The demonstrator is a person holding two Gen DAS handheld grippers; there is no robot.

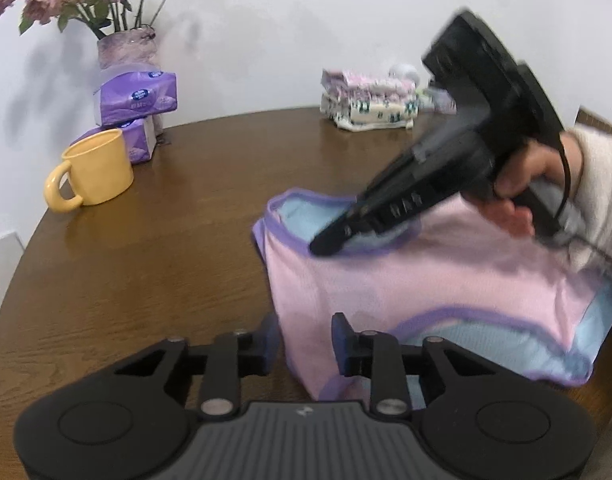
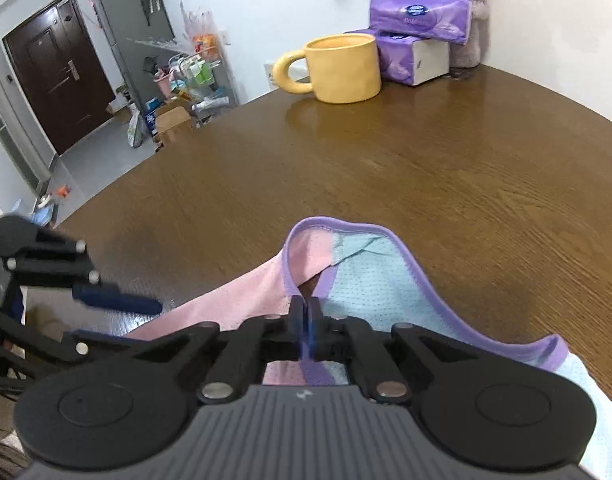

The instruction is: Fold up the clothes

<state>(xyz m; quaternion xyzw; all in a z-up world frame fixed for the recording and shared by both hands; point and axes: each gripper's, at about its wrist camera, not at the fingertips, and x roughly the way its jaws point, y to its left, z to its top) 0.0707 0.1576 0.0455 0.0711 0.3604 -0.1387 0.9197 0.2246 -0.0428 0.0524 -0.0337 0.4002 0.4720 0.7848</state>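
Observation:
A small pink garment (image 1: 385, 280) with purple trim and light blue panels lies on the brown wooden table (image 1: 166, 248). In the left wrist view my left gripper (image 1: 306, 340) is open, its two fingers either side of the garment's near left corner. My right gripper (image 1: 325, 245) comes in from the right, held by a hand, and is shut on the purple hem at the garment's far edge. The right wrist view shows the right gripper (image 2: 304, 316) pinching that purple hem of the garment (image 2: 369, 280) and lifting it slightly. The left gripper (image 2: 146, 324) is at the lower left, beside the pink cloth.
A yellow mug (image 1: 94, 168) and purple tissue packs (image 1: 136, 98) stand at the back left beside a vase of dried flowers (image 1: 126, 46). A stack of folded clothes (image 1: 369, 106) sits at the back. The table's round edge (image 2: 154, 156) drops to the floor on the left.

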